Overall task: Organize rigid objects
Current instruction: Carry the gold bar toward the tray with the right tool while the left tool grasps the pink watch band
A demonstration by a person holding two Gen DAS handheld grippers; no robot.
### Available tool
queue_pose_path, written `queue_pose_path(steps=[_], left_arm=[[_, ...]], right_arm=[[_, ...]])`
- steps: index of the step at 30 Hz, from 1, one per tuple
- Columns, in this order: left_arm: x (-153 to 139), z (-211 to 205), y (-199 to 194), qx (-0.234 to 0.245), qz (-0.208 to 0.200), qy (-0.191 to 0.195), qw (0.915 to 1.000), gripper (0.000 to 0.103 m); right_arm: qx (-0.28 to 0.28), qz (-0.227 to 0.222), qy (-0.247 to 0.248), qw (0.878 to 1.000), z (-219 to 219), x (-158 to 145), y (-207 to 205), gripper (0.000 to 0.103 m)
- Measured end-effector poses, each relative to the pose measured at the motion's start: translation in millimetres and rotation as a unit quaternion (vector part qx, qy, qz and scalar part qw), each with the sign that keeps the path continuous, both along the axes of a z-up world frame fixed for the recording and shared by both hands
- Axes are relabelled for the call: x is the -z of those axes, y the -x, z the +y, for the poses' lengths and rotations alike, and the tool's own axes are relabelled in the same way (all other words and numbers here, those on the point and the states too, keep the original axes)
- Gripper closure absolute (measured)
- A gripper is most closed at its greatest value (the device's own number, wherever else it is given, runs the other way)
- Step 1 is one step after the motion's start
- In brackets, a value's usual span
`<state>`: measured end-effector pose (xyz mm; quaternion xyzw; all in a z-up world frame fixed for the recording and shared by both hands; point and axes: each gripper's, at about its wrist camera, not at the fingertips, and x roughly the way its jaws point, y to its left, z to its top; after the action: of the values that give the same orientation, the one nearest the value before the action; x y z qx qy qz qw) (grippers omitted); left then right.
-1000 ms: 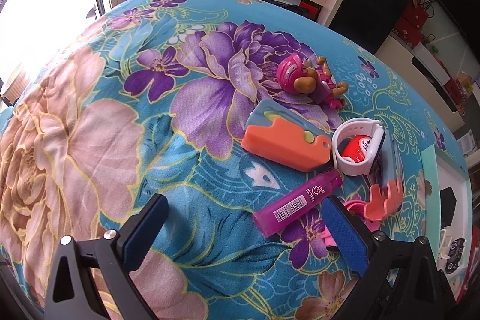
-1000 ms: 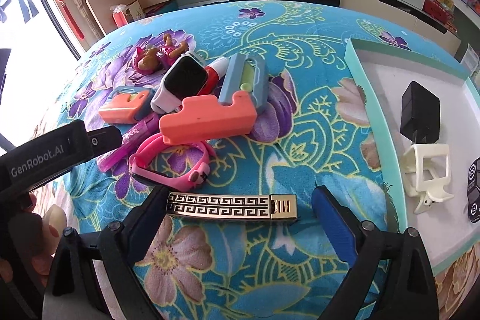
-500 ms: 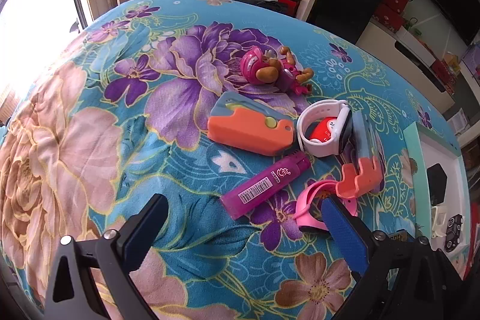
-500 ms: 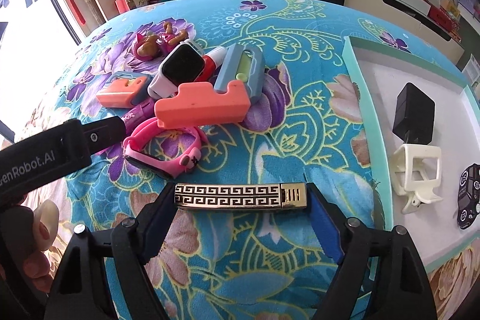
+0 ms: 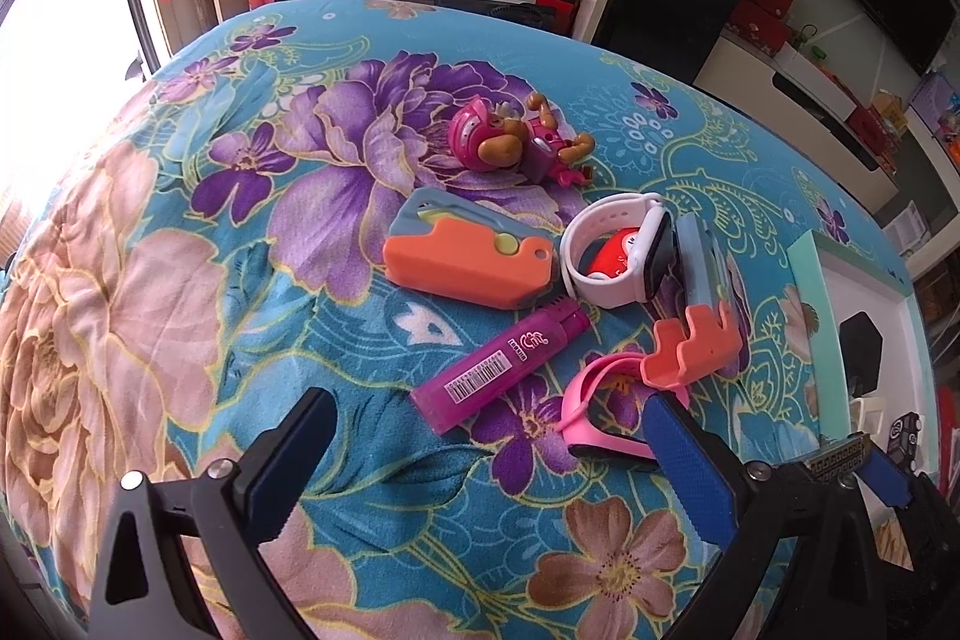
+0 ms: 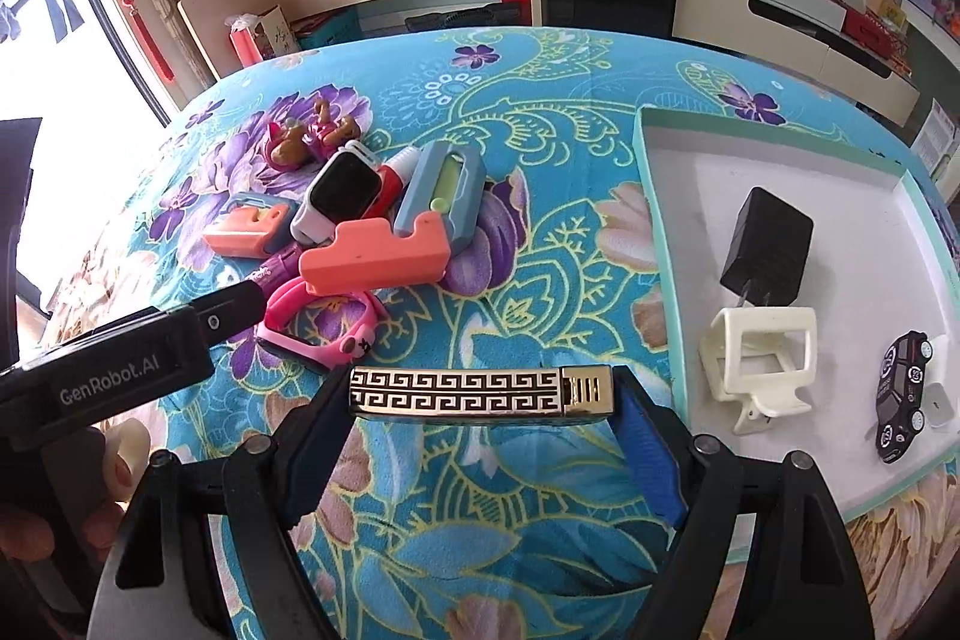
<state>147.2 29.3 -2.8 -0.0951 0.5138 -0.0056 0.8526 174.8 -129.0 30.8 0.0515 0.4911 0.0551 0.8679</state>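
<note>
My right gripper (image 6: 480, 403) is shut on a gold and black patterned bar (image 6: 456, 391), one pad on each end, and holds it level just above the flowered cloth. The bar's end (image 5: 840, 454) also shows at the lower right of the left wrist view. My left gripper (image 5: 489, 409) stands open over the cloth with nothing between its fingers; a purple marker (image 5: 504, 364) lies just beyond it. A pink wristband (image 5: 600, 418) lies by its right finger. To the right is a white tray with a teal rim (image 6: 654, 232).
The pile holds an orange and grey toy (image 5: 468, 262), a white smartwatch (image 5: 618, 250), a pink toy figure (image 5: 498, 142) and a coral block (image 6: 372, 262). In the tray lie a black charger (image 6: 768, 250), a white clip (image 6: 762, 358) and a black toy car (image 6: 900, 394). Furniture stands behind.
My right gripper has closed on the ends of the patterned bar and lifted it off the cloth. The left gripper has rolled a little and shifted, still open.
</note>
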Motion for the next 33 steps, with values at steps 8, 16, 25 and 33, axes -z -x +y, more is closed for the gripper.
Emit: queue_pose_path(steps=[8,16,25,33], left_arm=[[5.2,-23.2,-0.2,0.048,0.002,-0.017,0.9987,0.0],[3.8,-56.8,3.2,0.101,-0.012,-0.04,0.994,0.009],[18.5,-74.5,0.4,0.121,0.004,-0.06,0.9908,0.029],[6.4,-69.0,3.0,0.114,-0.019,-0.065,0.9912,0.036]], right_arm=[[0.042,-0.03,0.005,0.999,-29.8,-20.3,6.0,0.02],[0.071,-0.037,0.0,0.997,-49.1,-25.2,8.3,0.02],[0.07,-0.034,-0.007,0.997,-50.2,-23.4,8.9,0.02],[0.076,-0.034,-0.01,0.997,-54.7,-22.4,8.7,0.02]])
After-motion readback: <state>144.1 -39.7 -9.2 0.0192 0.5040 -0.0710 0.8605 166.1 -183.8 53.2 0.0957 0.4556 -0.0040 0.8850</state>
